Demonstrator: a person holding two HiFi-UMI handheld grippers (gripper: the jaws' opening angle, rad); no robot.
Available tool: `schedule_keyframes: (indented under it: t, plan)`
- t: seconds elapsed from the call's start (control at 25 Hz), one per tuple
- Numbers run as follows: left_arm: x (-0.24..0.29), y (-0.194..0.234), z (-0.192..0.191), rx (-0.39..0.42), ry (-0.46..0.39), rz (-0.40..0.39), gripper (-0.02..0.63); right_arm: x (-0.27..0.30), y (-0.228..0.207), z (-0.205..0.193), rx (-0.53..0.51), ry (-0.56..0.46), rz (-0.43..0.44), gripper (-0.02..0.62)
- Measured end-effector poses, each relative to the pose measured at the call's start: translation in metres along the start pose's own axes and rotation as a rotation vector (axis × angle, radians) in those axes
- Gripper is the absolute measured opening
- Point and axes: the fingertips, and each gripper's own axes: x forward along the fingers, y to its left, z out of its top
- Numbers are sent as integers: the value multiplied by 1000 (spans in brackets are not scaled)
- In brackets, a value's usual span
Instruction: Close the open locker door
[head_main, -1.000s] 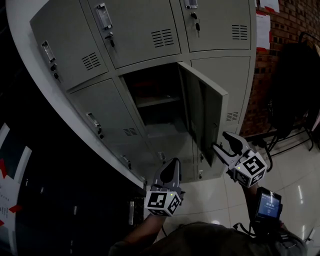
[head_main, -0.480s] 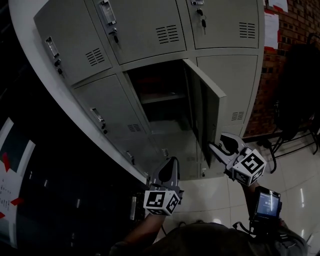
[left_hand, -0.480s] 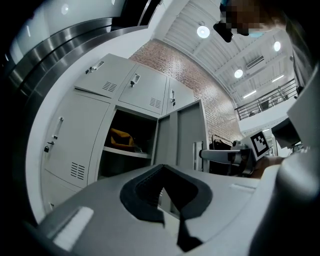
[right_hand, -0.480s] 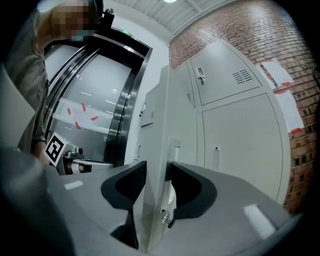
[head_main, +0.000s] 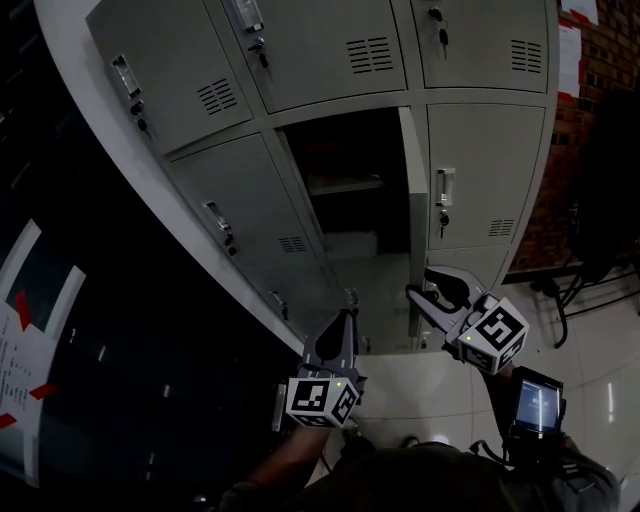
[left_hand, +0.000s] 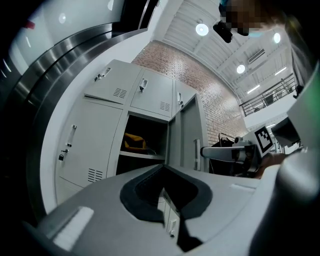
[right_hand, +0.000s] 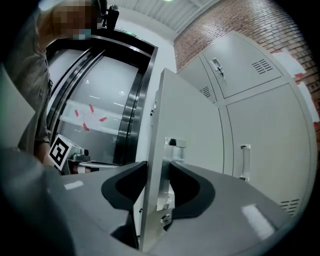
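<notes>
The open grey locker door (head_main: 418, 230) stands edge-on to the head view, beside its dark compartment (head_main: 350, 200). My right gripper (head_main: 420, 285) is at the door's lower free edge. In the right gripper view its jaws (right_hand: 154, 185) are closing astride the door (right_hand: 180, 130), one pad on each face near the metal latch plate (right_hand: 170, 150). My left gripper (head_main: 345, 318) hangs lower left of the compartment, shut and holding nothing (left_hand: 162, 187). In the left gripper view, the door (left_hand: 187, 135) and a yellow item (left_hand: 134, 142) on the locker shelf are visible.
Closed lockers with handles and keys surround the open one (head_main: 330, 50). A dark curved glass wall (head_main: 60, 330) runs along the left. A dark chair-like shape (head_main: 600, 200) stands at the right by a brick wall. A small screen device (head_main: 535, 405) sits on the right forearm.
The locker door has swung from wide open to edge-on towards me. My right gripper has moved left onto the door's edge and its jaws have narrowed around it.
</notes>
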Motion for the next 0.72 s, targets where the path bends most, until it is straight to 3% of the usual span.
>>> schedule_keyframes:
  t: [0.32,0.72]
  plan:
    - [1,71,1,1,-9,-26,-5,71,28,-3,-21,18,-7,132]
    - [21,156,13,-1,-20,-34,-5,167,24,-13,-33,35,-72,118]
